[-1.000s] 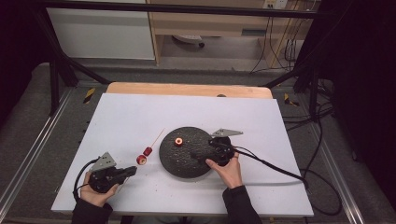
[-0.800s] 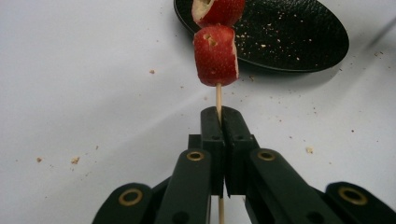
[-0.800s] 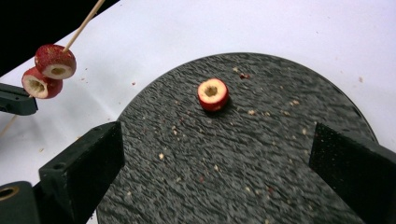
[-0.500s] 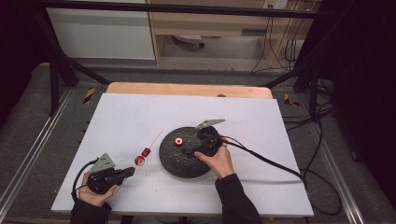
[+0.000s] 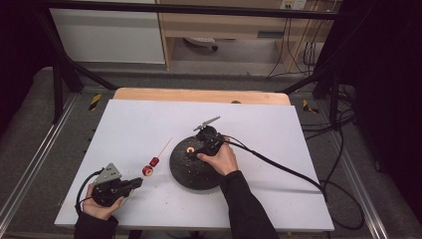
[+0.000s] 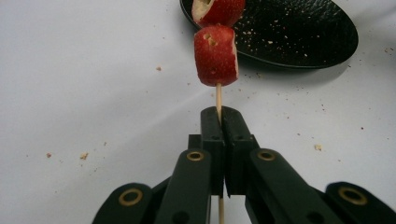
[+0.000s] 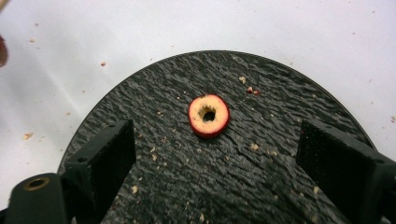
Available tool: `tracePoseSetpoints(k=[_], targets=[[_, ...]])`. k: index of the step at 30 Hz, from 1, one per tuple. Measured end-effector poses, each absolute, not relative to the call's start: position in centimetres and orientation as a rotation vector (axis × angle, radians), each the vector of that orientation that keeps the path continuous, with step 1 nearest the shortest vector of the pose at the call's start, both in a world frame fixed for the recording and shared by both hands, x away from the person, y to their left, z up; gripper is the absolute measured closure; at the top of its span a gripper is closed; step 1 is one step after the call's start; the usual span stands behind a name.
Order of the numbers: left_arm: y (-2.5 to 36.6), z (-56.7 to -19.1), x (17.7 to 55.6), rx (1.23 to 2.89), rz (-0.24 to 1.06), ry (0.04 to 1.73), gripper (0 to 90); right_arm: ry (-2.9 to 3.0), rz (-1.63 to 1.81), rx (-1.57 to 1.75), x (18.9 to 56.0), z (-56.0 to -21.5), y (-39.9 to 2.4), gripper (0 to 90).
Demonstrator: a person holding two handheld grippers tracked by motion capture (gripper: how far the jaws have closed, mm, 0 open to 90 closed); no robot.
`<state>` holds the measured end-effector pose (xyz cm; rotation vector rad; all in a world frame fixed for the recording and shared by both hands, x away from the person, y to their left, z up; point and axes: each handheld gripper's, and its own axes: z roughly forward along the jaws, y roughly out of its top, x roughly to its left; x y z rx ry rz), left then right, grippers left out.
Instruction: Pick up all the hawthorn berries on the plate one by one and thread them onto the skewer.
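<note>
My left gripper point(image 5: 133, 183) point(image 6: 220, 116) rests near the table's front left, shut on a thin wooden skewer point(image 6: 218, 95) point(image 5: 164, 147). Two red fruit pieces point(image 5: 151, 166) point(image 6: 215, 56) are threaded on it. On the black plate point(image 5: 191, 175) point(image 7: 233, 182) lies a cored red-skinned slice point(image 5: 189, 149) point(image 7: 208, 115). My right gripper point(image 5: 199, 147) point(image 7: 217, 137) hovers over the plate's far part, open. Its jaws have just been closing a little. The slice lies just ahead of the fingers point(image 7: 105, 156), untouched by either.
White table sheet point(image 5: 278, 149) with scattered crumbs. The right gripper's black cable point(image 5: 288, 172) trails across the table toward the right edge. A wooden strip point(image 5: 199, 94) borders the far side of the sheet.
My right gripper moved from the plate's right side up and left, to the far rim above the slice. The left gripper and skewer stayed put.
</note>
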<state>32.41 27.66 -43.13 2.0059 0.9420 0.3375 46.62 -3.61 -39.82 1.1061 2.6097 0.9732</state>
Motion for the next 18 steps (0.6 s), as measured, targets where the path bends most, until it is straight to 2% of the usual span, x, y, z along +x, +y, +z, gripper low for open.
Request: tracePoseSetpoints(k=[6, 18], targets=[[27.7, -43.2, 32.4, 2.006, 0.337, 0.945, 88.4, 2.658, 0.899, 1.062, 47.8, -40.3, -2.4, 19.8], [27.6, -43.2, 32.5, 2.008, 0.332, 0.944, 88.4, 2.740, 0.793, 1.011, 49.4, -41.3, -1.2, 40.8]])
